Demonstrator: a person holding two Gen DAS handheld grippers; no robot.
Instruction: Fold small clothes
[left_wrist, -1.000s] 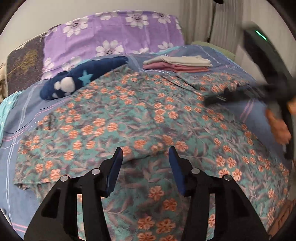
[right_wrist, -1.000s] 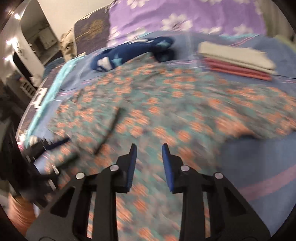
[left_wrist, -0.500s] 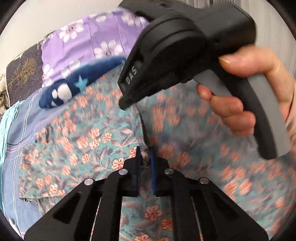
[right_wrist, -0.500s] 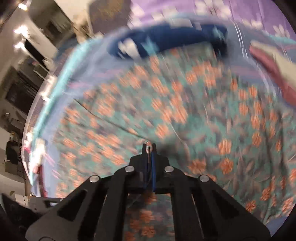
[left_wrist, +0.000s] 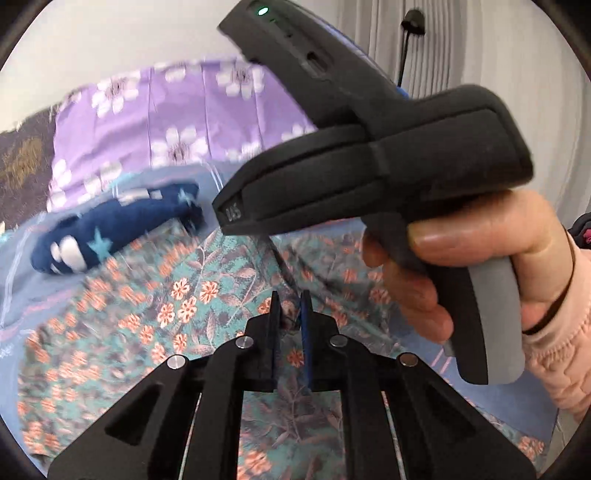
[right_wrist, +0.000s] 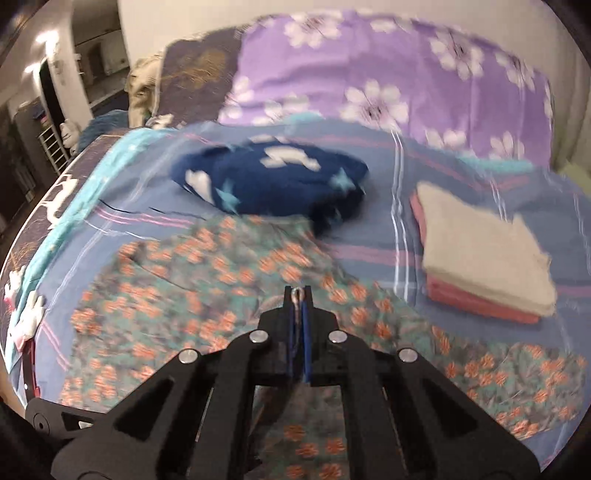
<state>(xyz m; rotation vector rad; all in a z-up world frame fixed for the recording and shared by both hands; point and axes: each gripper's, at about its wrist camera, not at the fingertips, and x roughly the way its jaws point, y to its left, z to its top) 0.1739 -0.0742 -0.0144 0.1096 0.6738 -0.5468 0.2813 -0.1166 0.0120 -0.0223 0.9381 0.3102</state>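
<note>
- Left wrist view: left gripper (left_wrist: 289, 307) pinches the floral garment (left_wrist: 184, 310) at lower centre.
- Right gripper (right_wrist: 298, 300) is clamped on its edge too.
- Mid-fold, I'd say; next, carry both edges across evenly.

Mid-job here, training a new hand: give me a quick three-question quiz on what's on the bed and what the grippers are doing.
1. True or false: both grippers are pinching the floral garment.
2. Which piece tops the folded stack: A pink, B beige, C navy?
3. What lies between the floral garment and the purple pillow?

Key
1. True: the left gripper and the right gripper are each shut on its cloth.
2. B.
3. A navy star-print fleece.
</note>
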